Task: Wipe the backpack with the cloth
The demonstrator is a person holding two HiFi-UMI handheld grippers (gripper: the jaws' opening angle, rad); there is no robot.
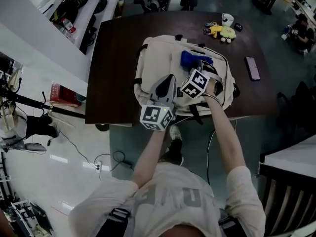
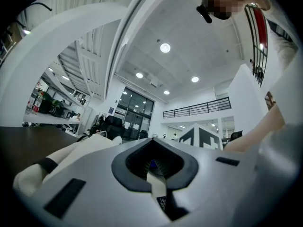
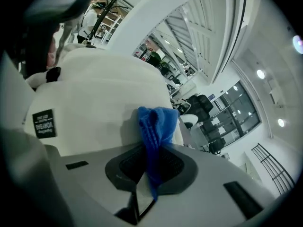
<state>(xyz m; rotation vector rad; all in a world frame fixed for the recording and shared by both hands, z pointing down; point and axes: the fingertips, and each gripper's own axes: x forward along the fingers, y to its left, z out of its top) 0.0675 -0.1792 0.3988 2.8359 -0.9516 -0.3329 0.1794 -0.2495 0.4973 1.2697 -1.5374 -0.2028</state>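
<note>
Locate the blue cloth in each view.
Head view: cloth near centre, lying on the backpack.
Left gripper view: not clearly in it; only a blue speck beyond the jaws.
Right gripper view: centre, pinched between the jaws.
Shared landmark: the cream backpack.

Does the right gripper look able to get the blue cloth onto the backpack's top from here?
Probably yes. The right gripper is shut on the blue cloth, which looks to rest against the backpack; the left gripper sits beside it, not in the way.
</note>
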